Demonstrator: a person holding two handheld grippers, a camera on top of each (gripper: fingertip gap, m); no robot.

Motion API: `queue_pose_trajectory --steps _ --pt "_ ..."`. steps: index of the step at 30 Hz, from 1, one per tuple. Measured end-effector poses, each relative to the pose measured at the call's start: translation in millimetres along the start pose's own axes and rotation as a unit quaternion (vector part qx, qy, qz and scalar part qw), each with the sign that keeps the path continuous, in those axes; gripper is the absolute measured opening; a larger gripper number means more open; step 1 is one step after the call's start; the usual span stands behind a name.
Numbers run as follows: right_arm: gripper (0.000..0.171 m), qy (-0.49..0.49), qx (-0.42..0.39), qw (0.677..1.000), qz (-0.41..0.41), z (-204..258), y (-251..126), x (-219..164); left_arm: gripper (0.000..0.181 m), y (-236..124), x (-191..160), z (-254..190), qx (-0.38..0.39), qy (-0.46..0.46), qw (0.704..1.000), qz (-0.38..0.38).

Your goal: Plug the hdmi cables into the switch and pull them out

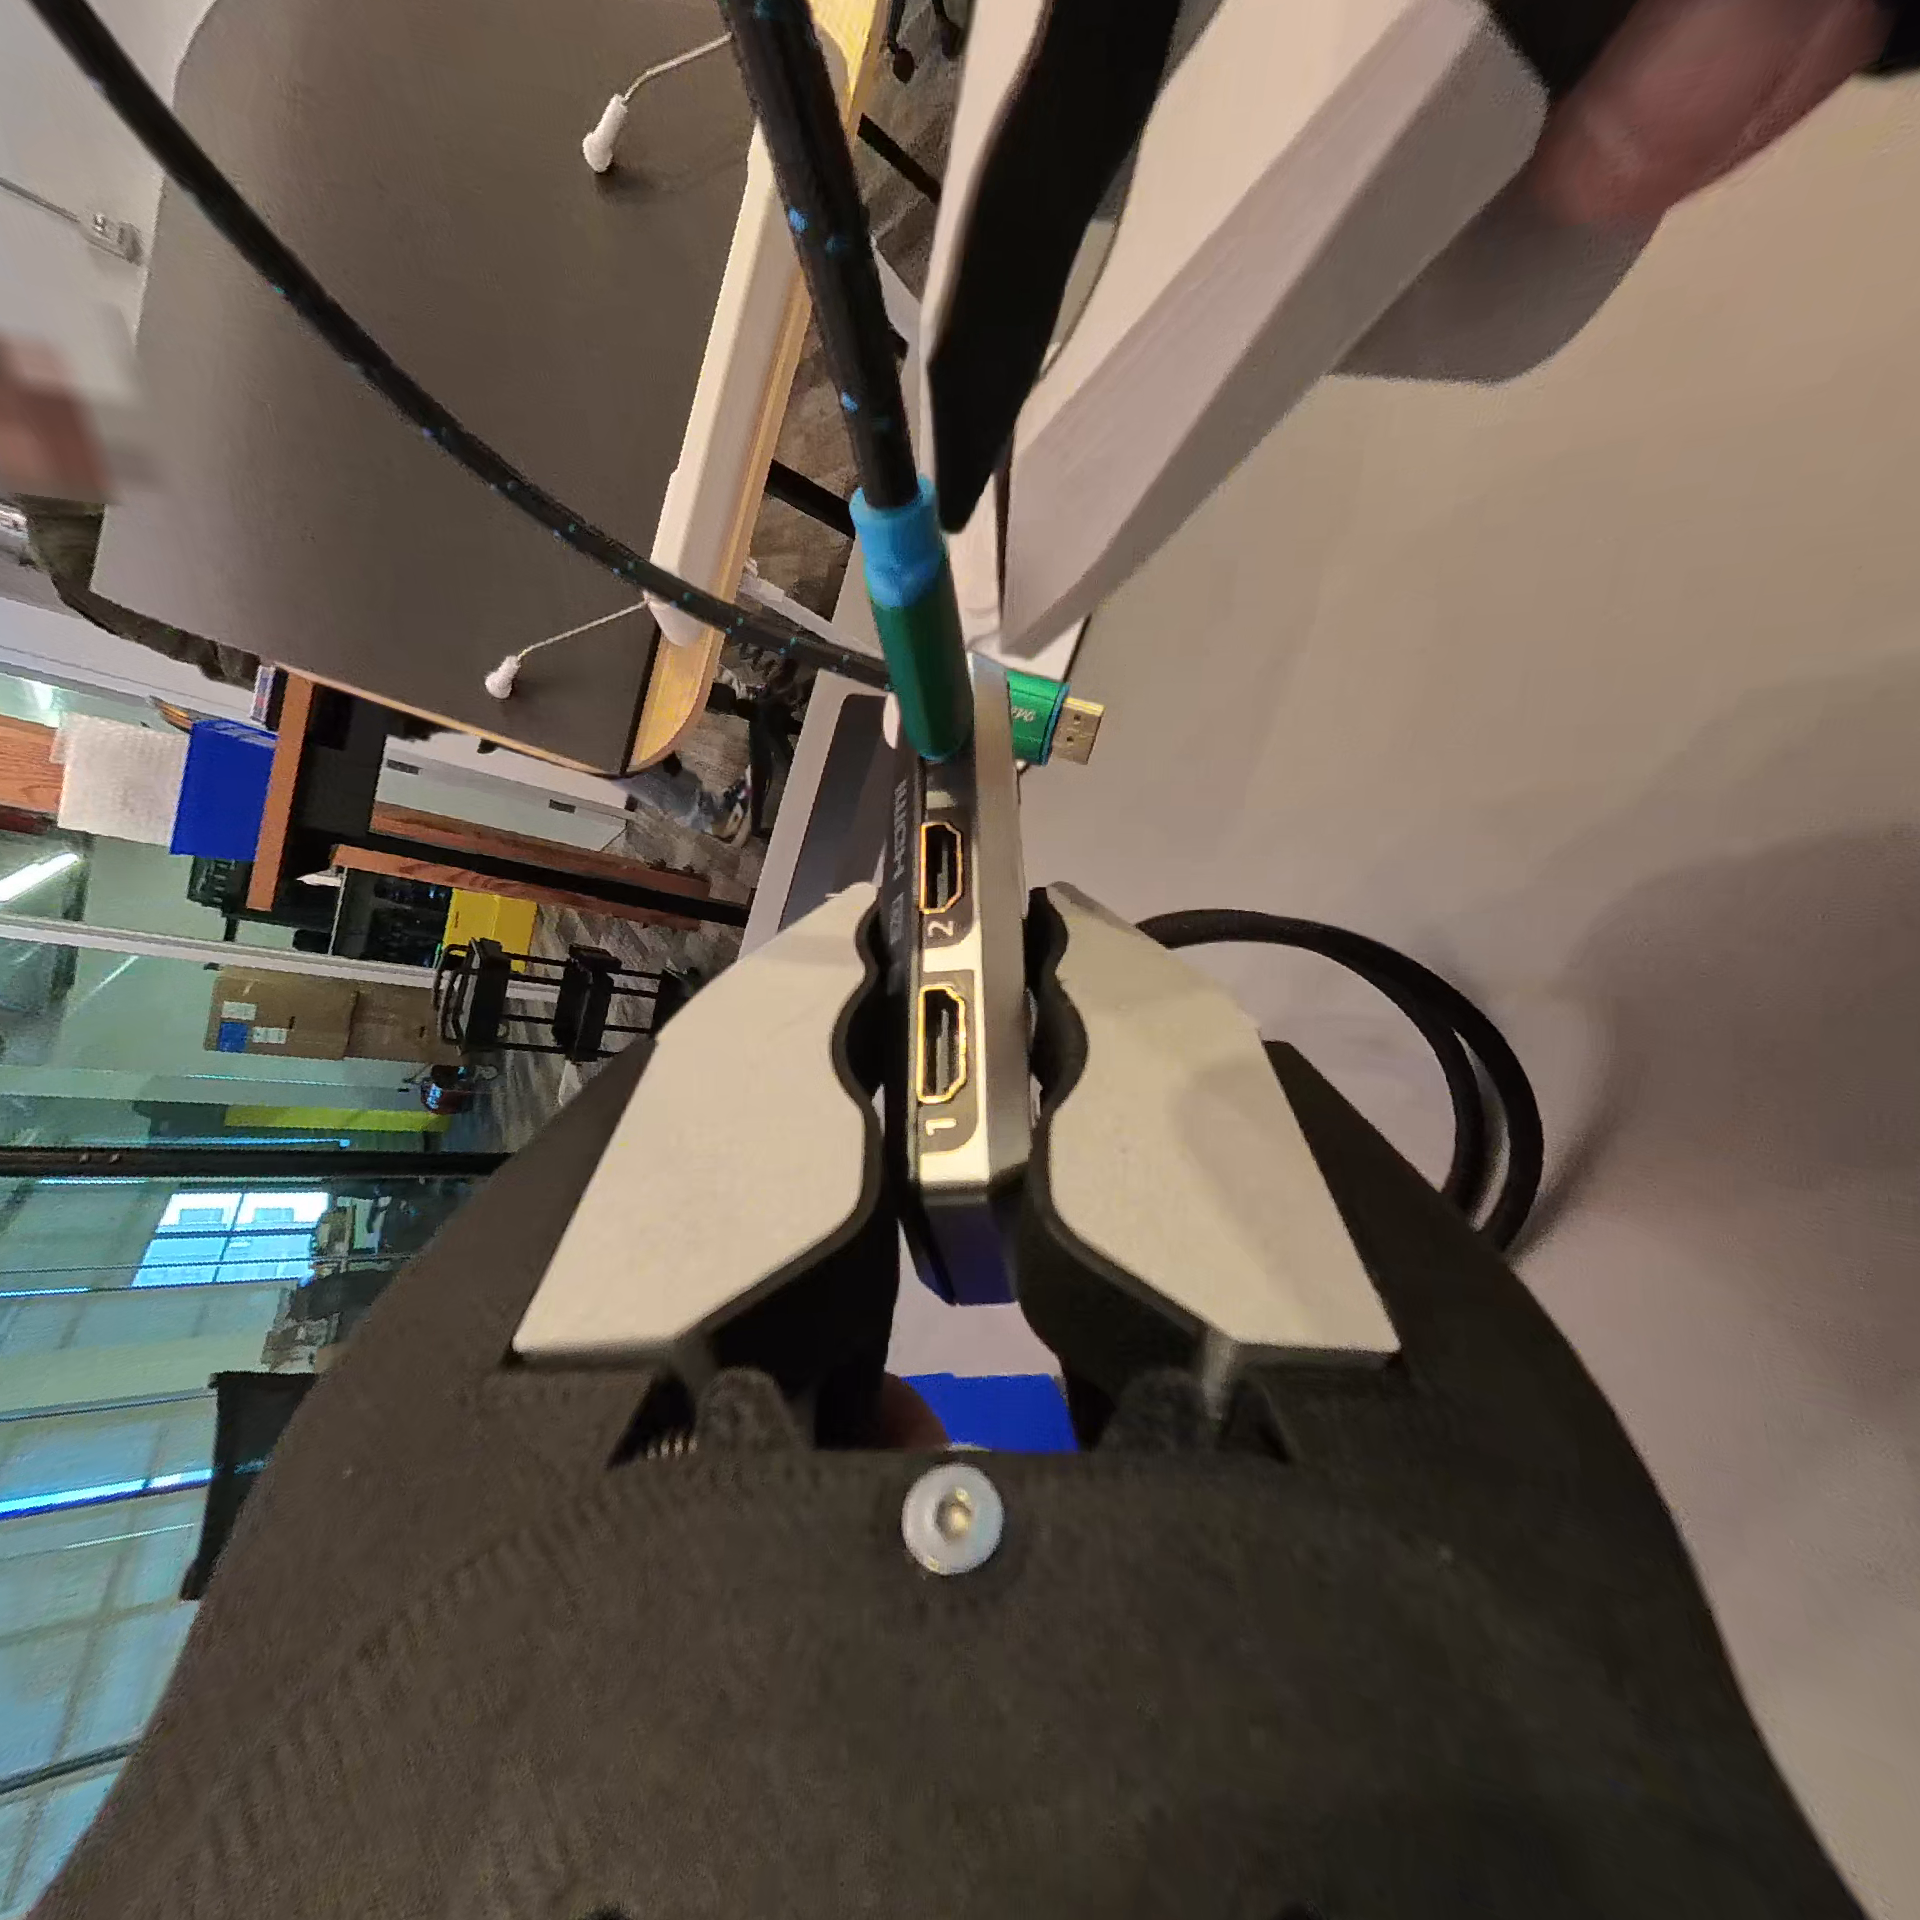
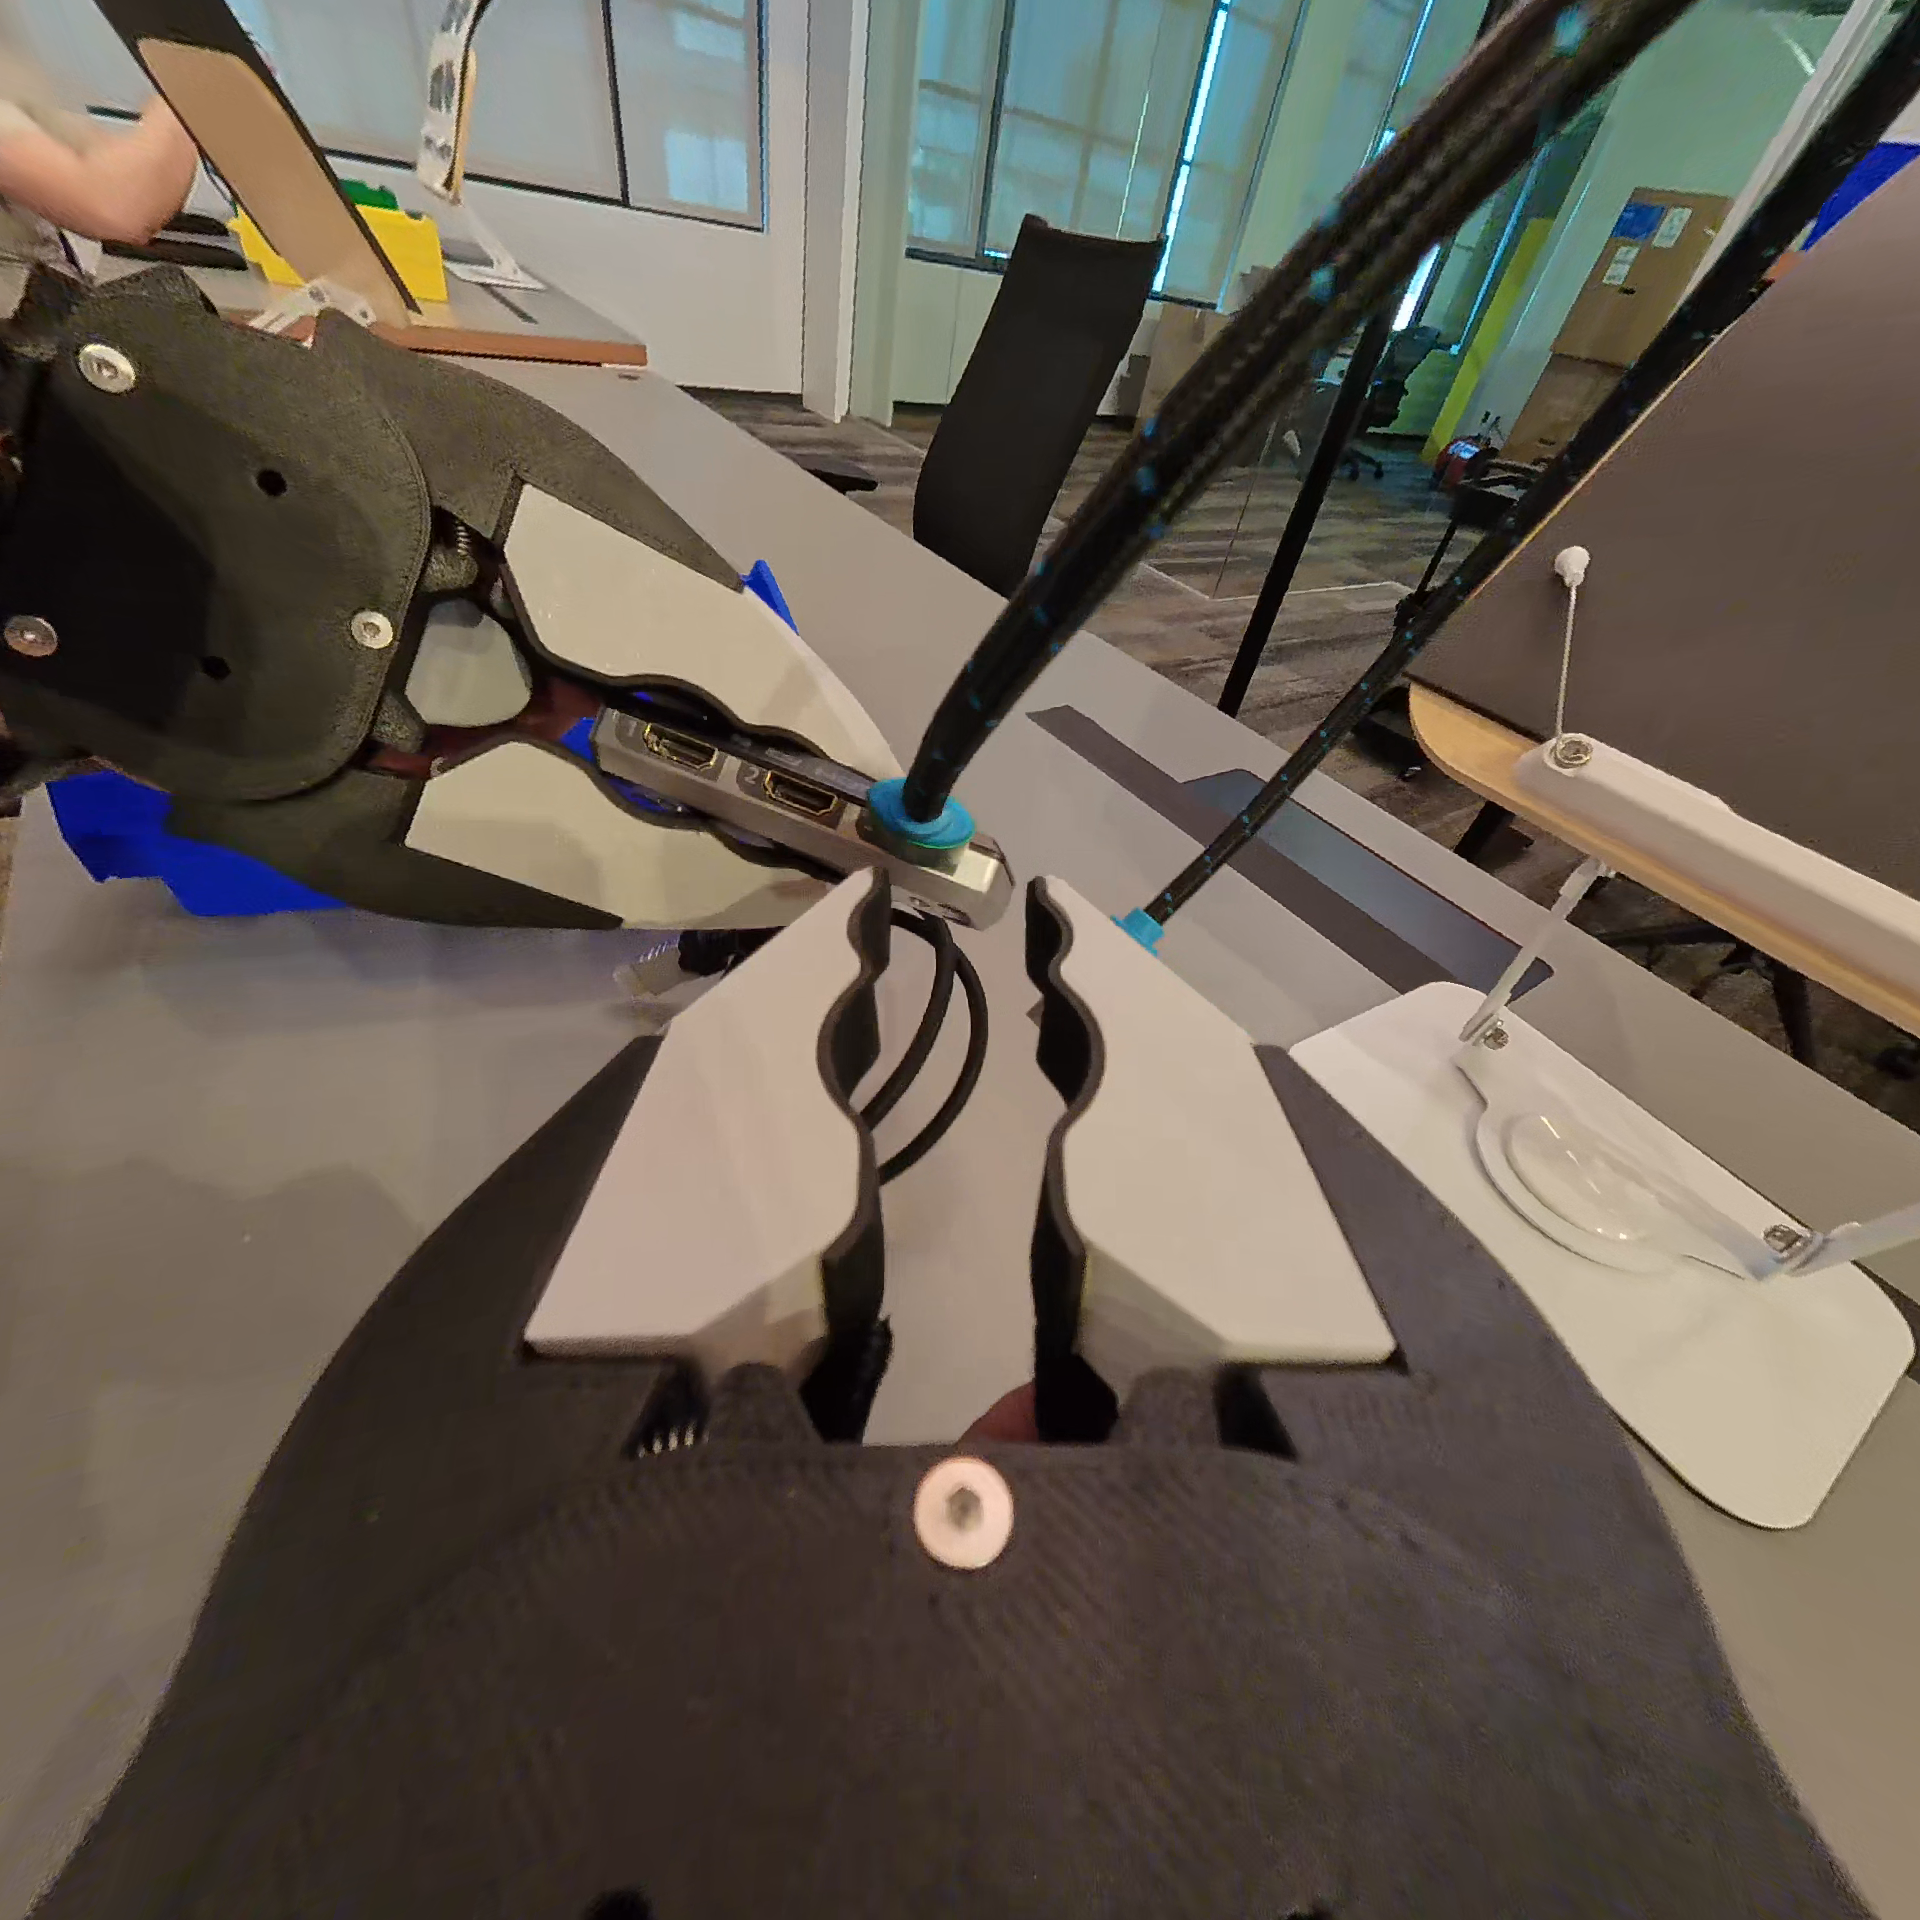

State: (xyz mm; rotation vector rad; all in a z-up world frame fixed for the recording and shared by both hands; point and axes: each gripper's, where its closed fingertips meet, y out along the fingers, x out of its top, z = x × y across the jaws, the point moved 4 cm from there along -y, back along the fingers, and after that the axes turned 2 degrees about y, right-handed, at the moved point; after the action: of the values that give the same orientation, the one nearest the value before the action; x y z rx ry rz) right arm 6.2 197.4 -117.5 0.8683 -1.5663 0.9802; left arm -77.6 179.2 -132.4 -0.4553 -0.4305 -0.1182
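My left gripper (image 1: 956,904) is shut on the silver HDMI switch (image 1: 997,852) and holds it on edge above the grey table. Two gold ports face me, both empty. A green plug with a blue collar (image 1: 920,665) sits in the switch's far port, on a black braided cable (image 1: 831,260). A second green plug (image 1: 1044,712) lies loose just beyond the switch. In the right wrist view, my right gripper (image 2: 956,904) is open and empty, its tips just short of the switch's end (image 2: 977,883) and the inserted plug (image 2: 920,821). The left gripper (image 2: 862,831) shows there too.
A thin black cable (image 2: 956,1039) lies coiled on the grey table (image 2: 312,1143) under the grippers. A white stand base (image 2: 1662,1382) is at the right, with a dark panel (image 2: 1714,468) above it. A blue object (image 2: 208,862) lies under the left gripper. A black chair (image 2: 1039,395) stands behind. Left tips to right tips: about 5 cm.
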Motion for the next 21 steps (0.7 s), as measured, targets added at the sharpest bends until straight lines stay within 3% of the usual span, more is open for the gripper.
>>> queue_pose_trajectory --steps 10,21 --pt "0.025 0.036 0.038 0.998 0.036 7.3 7.9 3.0 0.023 -1.4 1.9 -2.4 0.031 0.052 0.998 0.004" --pt "0.02 0.072 0.025 0.995 0.059 8.9 12.8 0.9 0.023 -0.4 2.9 -4.4 0.08 0.113 0.99 0.025"
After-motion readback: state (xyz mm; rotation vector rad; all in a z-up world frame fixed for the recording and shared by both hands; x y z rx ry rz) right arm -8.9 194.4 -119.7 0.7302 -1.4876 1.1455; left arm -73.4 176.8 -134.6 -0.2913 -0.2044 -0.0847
